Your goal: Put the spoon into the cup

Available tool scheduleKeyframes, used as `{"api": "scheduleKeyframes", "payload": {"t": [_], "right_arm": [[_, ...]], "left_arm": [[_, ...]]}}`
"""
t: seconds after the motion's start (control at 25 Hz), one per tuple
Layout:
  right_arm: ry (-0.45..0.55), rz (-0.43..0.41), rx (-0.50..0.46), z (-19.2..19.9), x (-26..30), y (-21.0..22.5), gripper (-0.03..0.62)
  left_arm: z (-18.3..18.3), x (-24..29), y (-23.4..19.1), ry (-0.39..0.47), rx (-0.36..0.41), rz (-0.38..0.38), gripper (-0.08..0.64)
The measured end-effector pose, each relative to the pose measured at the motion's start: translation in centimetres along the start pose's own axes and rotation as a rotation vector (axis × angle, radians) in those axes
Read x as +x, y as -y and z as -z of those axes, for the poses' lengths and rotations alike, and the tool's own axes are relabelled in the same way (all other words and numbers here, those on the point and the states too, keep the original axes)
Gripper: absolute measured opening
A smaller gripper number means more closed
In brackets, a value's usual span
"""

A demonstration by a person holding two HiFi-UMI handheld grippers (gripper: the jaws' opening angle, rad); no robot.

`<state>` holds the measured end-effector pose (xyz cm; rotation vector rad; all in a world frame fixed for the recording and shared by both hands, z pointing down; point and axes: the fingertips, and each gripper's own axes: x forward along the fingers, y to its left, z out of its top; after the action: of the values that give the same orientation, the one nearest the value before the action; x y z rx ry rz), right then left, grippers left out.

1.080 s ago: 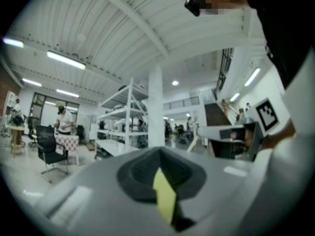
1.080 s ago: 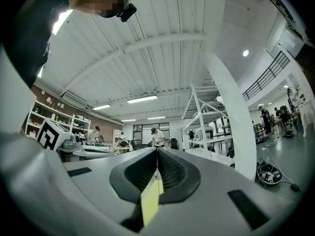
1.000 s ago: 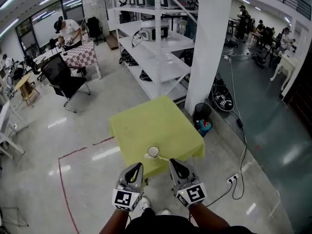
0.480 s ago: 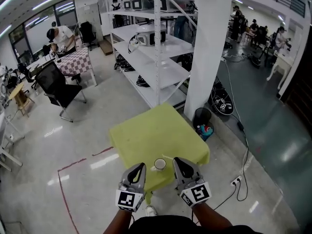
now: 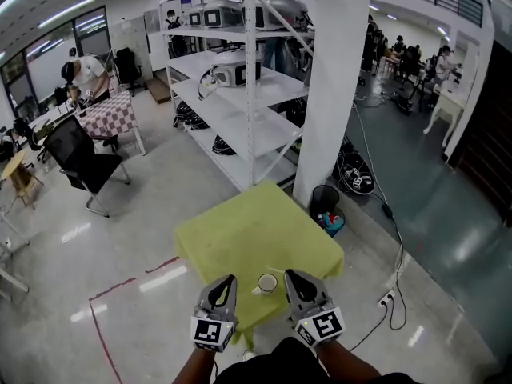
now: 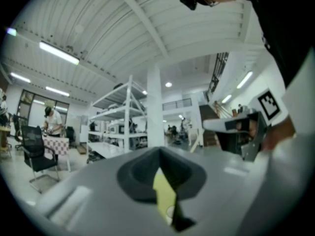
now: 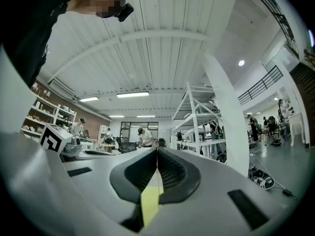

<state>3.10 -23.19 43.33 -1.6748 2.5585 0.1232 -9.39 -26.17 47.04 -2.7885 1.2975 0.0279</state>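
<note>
A small white cup (image 5: 266, 282) stands near the front edge of the yellow table (image 5: 248, 230) in the head view. A thin pale spoon (image 5: 277, 271) lies on the cloth just right of the cup, hard to make out. My left gripper (image 5: 227, 282) is just left of the cup and my right gripper (image 5: 292, 278) just right of it, both at the table's front edge. In the left gripper view the left gripper (image 6: 160, 154) has its jaws together, with only a yellow sliver of table below. The right gripper (image 7: 157, 154) looks the same in its own view. Neither holds anything.
A white pillar (image 5: 328, 94) and a white shelving rack (image 5: 240, 78) stand behind the table. A black bin (image 5: 326, 198) sits at the table's far right corner. Cables (image 5: 392, 238) run over the floor on the right. A black office chair (image 5: 76, 154) is far left.
Both grippers have come forward to the table's front edge and now flank the cup. The head view has shifted, with the table lower in the frame.
</note>
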Motion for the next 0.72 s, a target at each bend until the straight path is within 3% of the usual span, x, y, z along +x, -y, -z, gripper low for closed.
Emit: {"api": "scheduleKeyframes", "payload": {"t": [0.16, 0.52, 0.72], "right_arm": [[-0.013, 0.007, -0.039, 0.4, 0.4, -0.2, 0.01], [-0.061, 0.034, -0.011, 3.1, 0.8, 2.1, 0.011], [-0.106, 0.037, 0.01, 5.4, 1.2, 2.7, 0.01]], "left_arm": [[0.8, 0.0, -0.6, -0.005, -0.022, 0.002, 0.006], [1.3, 2.1, 0.1, -0.012, -0.044, 0.021, 0.006], [3.6, 2.7, 0.4, -0.056, -0.042, 0.039, 0.006]]}}
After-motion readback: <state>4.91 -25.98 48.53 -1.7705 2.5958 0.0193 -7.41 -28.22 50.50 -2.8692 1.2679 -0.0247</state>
